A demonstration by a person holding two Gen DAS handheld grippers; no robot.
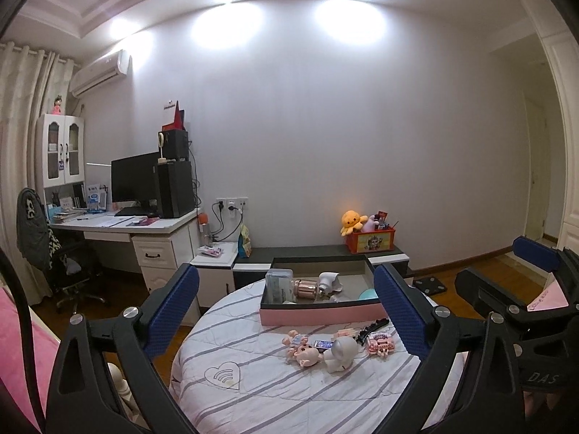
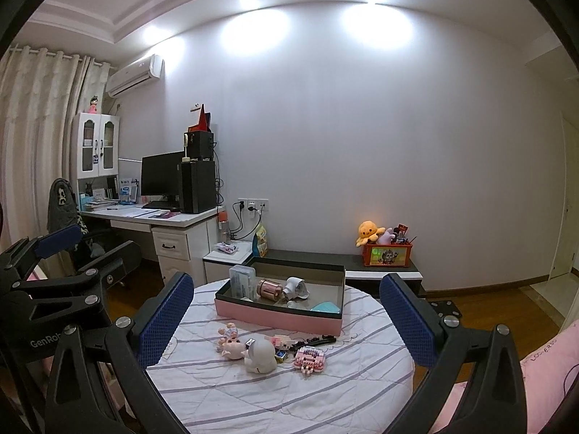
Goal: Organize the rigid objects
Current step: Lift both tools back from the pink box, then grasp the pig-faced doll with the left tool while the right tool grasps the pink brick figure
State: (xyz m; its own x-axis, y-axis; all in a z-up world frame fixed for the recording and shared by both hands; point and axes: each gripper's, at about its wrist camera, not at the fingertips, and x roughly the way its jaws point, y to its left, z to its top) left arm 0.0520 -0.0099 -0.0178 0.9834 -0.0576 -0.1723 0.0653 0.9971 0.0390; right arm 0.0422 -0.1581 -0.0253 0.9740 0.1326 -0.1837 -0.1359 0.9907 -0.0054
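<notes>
Both tongs gape wide with nothing between them: the left gripper [image 1: 286, 316] and the right gripper [image 2: 286, 320] fill the lower frame. Mid-frame between the fingers, small toys [image 2: 260, 350] lie on the striped table [image 2: 275, 398]; just beyond stands the pink box [image 2: 278, 316].

Two wrist cameras, side by side, facing the wall

Both look level across the table [image 1: 253, 379]; the box [image 2: 278, 316] sits at 12 o'clock in both, near.

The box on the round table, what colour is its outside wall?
Pink: the box has pink outer walls, clearest in the right wrist view.
</notes>
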